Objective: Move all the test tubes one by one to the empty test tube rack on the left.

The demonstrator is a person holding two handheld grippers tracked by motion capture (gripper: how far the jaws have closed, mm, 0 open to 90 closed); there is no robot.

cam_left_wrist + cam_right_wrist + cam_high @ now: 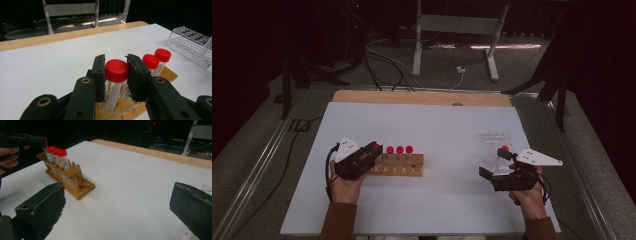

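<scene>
Four red-capped tubes stand in a wooden rack (404,167) on the white table (432,125), toward the person's left. The left gripper (116,72) has its jaws on either side of the end tube (115,82), level with the red cap; they look closed on it or very nearly so, and the tube is still seated in its hole. The other three tubes (399,151) stand in a row beyond it.

The right gripper (117,205) hangs over bare table with its jaws spread wide and nothing between them. Just beside it sits a clear plastic rack (498,145), with one red cap (505,148) showing at its near side.

Such a tube is probably light, stiff plastic with a smooth, slippery wall. The ridged cap or the neck just under it likely gives the surest hold, and a straight upward pull should clear the hole without tipping the wooden rack. A hard squeeze could crack the thin wall.

Between the two racks the table is open and flat, giving free room to carry a tube across. The near edge lies close to both hands, and the wooden strip (422,97) marks the far side.
</scene>
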